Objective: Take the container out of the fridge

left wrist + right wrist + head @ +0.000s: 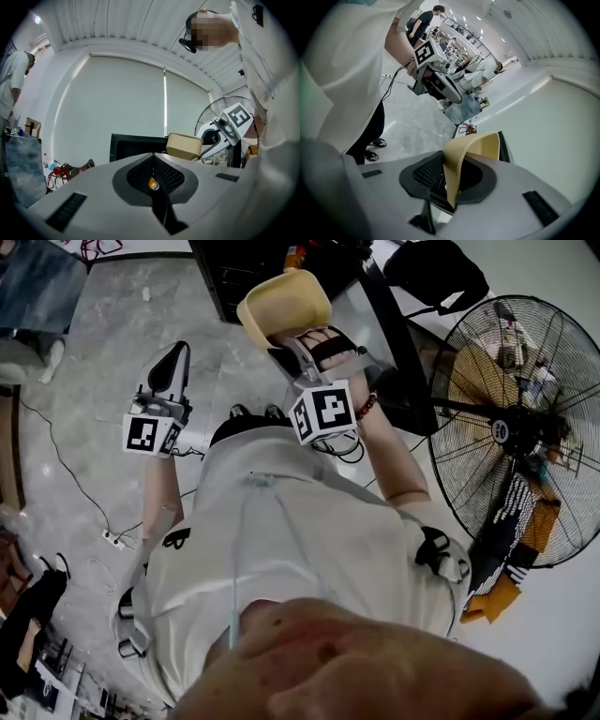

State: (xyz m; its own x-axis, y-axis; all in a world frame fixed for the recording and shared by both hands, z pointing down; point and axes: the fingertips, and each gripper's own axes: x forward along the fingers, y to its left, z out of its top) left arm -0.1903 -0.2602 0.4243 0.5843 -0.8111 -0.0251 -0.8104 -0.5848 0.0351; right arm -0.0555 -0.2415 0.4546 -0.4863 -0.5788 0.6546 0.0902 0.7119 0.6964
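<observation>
A tan, open container (pixel 284 301) is held up in the air with my right gripper (pixel 292 336) shut on its rim. In the right gripper view the container's wall (pixel 461 157) stands edge-on between the jaws (pixel 450 183). The left gripper view shows the same container (pixel 183 145) from the side, in front of the black fridge (pixel 136 146). My left gripper (pixel 172 360) hangs apart to the left, lower, with its jaws together and nothing between them (pixel 157 187). The fridge's dark body (pixel 262 268) lies beyond the container at the top of the head view.
A large standing fan (pixel 520 427) is close on the right. Cables and a power strip (pixel 114 540) trail over the grey floor at the left. Other people stand far off behind (pixel 423 21), among racks and equipment.
</observation>
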